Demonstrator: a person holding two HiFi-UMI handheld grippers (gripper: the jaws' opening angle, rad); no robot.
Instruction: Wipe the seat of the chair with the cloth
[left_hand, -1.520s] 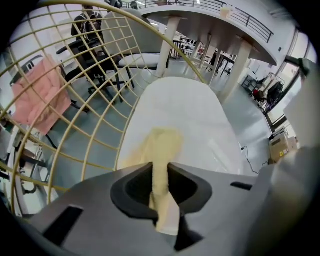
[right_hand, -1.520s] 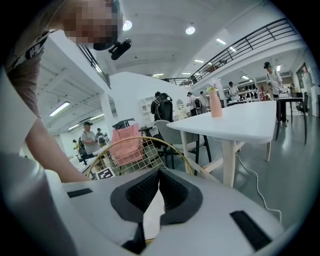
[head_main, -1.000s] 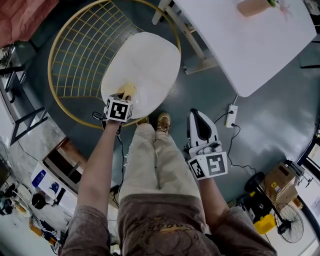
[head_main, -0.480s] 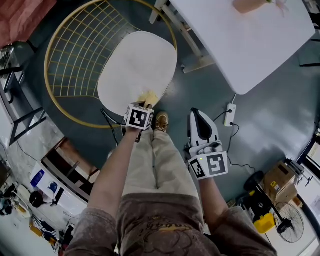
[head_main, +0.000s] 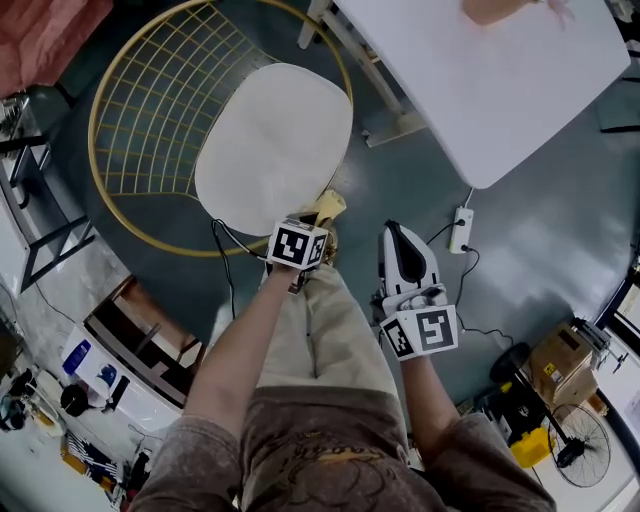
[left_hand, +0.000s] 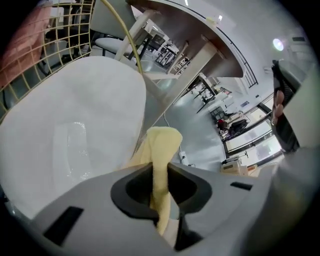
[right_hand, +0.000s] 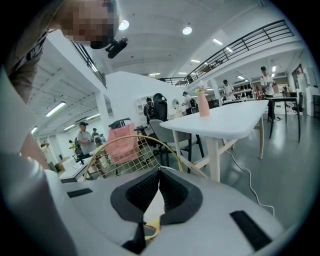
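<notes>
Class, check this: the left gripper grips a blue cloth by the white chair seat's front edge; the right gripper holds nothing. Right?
No. The cloth in the left gripper is yellow, not blue, as the left gripper view shows. The rest stands.

We see a white tabletop (head_main: 500, 100) at the upper right with a pink vase (right_hand: 203, 107) standing on it, and a white power strip (head_main: 461, 231) lying on the grey floor (head_main: 560, 230) just below its edge. A cardboard box (head_main: 560, 362) and a fan (head_main: 583, 443) sit near each other at the lower right. Pink fabric (head_main: 40, 35) fills the upper left corner.
</notes>
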